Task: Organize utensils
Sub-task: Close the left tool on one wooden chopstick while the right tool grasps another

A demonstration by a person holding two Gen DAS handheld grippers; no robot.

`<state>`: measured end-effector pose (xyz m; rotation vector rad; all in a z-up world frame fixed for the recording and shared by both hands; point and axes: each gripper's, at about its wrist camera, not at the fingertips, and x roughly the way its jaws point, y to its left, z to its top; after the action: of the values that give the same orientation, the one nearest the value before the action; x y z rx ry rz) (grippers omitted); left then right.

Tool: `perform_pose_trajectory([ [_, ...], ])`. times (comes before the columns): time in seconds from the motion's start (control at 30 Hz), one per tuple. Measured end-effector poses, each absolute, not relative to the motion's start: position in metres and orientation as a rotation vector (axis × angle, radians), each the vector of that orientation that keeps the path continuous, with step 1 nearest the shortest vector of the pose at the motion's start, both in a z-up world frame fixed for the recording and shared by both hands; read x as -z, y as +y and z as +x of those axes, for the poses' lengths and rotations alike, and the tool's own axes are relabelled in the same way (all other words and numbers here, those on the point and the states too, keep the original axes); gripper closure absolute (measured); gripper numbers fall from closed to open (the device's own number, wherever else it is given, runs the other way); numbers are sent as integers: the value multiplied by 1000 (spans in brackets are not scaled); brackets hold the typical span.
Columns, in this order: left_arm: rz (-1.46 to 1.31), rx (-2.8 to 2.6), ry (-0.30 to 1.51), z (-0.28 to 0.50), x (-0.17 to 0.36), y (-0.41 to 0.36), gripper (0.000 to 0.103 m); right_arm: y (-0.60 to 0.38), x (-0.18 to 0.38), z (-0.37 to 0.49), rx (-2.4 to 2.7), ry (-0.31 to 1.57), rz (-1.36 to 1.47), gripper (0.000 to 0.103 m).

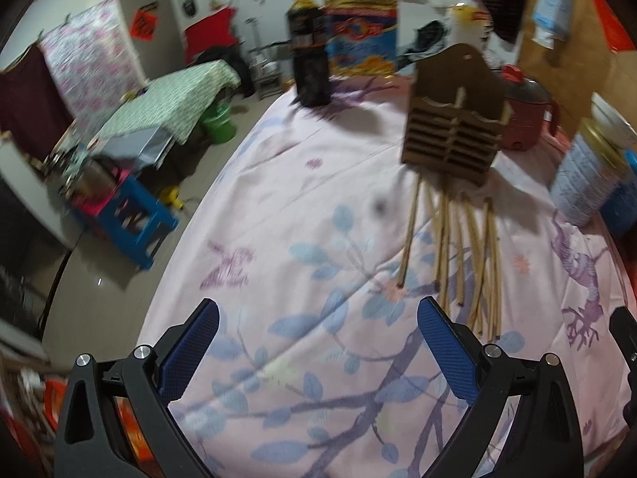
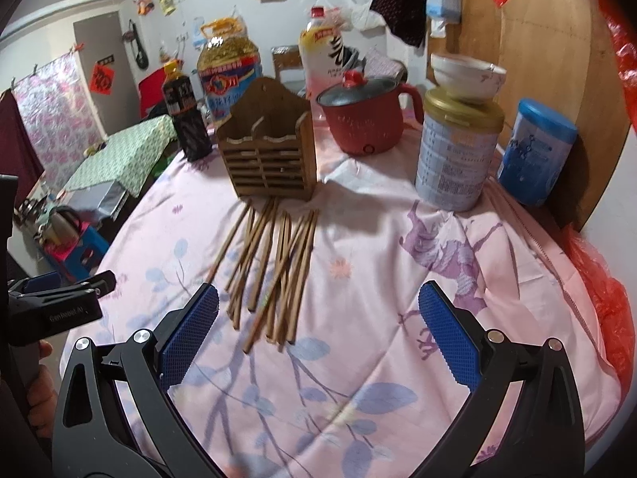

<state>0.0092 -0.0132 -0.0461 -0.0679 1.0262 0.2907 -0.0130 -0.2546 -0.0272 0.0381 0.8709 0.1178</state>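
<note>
Two grippers hover over the pink flowered cloth (image 2: 358,239), both with their blue fingers spread wide and nothing between them. The right gripper (image 2: 318,334) has bare cloth under its gap; just ahead of its left finger lies the loose bunch of chopsticks (image 2: 274,267), fanned out and crossing one another, their near ends almost level with that fingertip. The left gripper (image 1: 318,342) sits further to the left, so the same chopsticks (image 1: 458,247) lie ahead of its right finger, and in the right wrist view its black body shows at the far left edge.

Beyond the far ends of the sticks, touching or nearly so, stands the wooden slatted holder (image 2: 270,155), upright with its open top compartments facing up. That is likely where the sticks belong, and none looks to be inside yet, so the sorting seems barely begun. The wide spread suits a first grab: the sticks lie flat and tangled, so a finger has to slide in beside one.

Past the holder stand a dark sauce bottle (image 2: 187,119), a big oil jug (image 2: 229,75) and a red pot (image 2: 368,119). To the right of the right gripper, well ahead, a tin (image 2: 458,151) carries a bowl (image 2: 467,77).
</note>
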Motion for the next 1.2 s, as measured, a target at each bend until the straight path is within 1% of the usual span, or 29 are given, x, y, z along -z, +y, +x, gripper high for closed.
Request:
perform_pose_trajectory([
  [0.17,-71,-319,1060,0,64,-9,6,-261,44,-6,-139,918,26,6],
  [0.3,-20,-249,1059,11,79,-4,6,-261,49,-2,-91,929,63,6],
  [0.4,14,-140,1049,34,92,-6,16,-261,41,-4,-37,899,73,6],
  [0.47,21,-47,1063,51,105,-10,31,-259,35,-8,22,864,59,6],
  [0.5,24,-4,1073,57,112,-12,36,-259,33,-10,49,861,60,6],
  [0.53,29,41,1085,65,120,-15,46,-258,31,-12,80,866,70,6],
  [0.57,38,86,1093,73,127,-19,53,-258,31,-16,103,873,74,6],
  [0.73,69,217,1072,93,150,-35,70,-251,28,-39,199,881,3,6],
  [0.77,70,241,1071,98,156,-38,76,-252,26,-42,219,879,-15,6],
  [0.8,70,250,1071,100,160,-39,80,-252,24,-45,228,877,-23,6],
  [0.83,69,256,1072,104,166,-40,89,-253,24,-45,228,876,-23,6],
  [0.87,72,254,1035,104,166,-40,94,-253,24,-45,223,875,-24,8],
  [0.93,67,257,1025,106,166,-38,96,-254,27,-39,188,875,-23,12],
  [1.03,65,225,1017,104,165,-30,97,-249,41,-23,99,890,-20,21],
  [1.1,78,184,1019,100,162,-20,97,-248,61,-2,14,943,21,37],
  [1.17,78,156,1025,96,157,-11,97,-242,86,19,-40,994,-2,44],
  [1.2,76,138,1029,94,154,-5,97,-238,98,26,-59,1024,-19,48],
])
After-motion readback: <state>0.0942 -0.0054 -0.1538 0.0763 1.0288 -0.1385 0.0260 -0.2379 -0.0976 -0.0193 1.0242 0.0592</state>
